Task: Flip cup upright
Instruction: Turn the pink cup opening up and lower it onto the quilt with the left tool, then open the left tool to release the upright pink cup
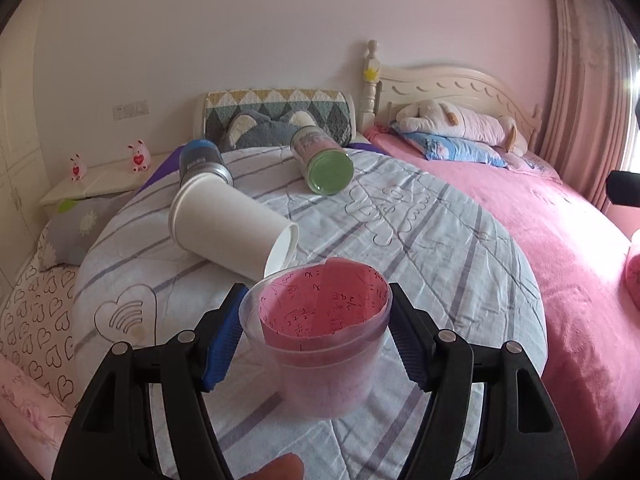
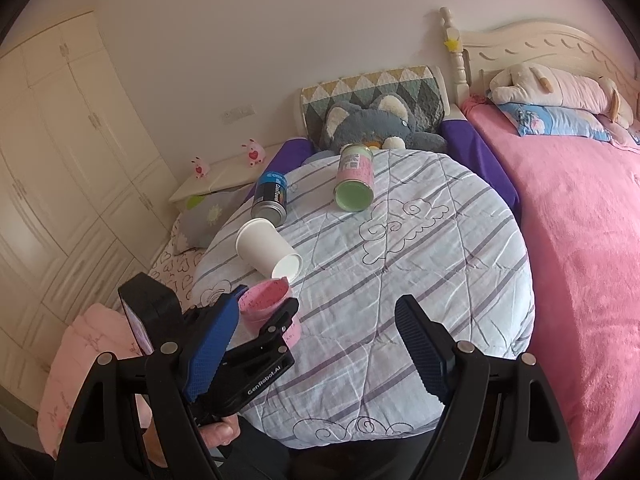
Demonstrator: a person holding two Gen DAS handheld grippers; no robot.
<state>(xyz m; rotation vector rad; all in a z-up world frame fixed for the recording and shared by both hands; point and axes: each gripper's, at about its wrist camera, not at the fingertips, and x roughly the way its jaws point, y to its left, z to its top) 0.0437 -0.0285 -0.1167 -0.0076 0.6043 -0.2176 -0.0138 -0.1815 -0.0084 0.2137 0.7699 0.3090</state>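
Note:
A clear plastic cup lined with pink paper [image 1: 320, 336] stands upright, mouth up, on the striped quilt between the blue pads of my left gripper [image 1: 316, 332]. The pads sit at its sides; whether they press it I cannot tell. The right wrist view shows the same cup [image 2: 266, 306] with the left gripper [image 2: 264, 320] around it. A white paper cup [image 1: 228, 228] lies on its side just behind it, its mouth toward the pink cup; it also shows in the right wrist view [image 2: 268, 250]. My right gripper [image 2: 316, 344] is open and empty over the quilt's near part.
A blue-topped can [image 2: 270, 198] and a green-lidded pink can [image 2: 354, 182] lie on the quilt [image 2: 420, 280] farther back. A grey plush toy [image 2: 380, 124] and a patterned cushion sit behind. A pink bed [image 2: 580, 240] is to the right, a wardrobe [image 2: 60, 160] to the left.

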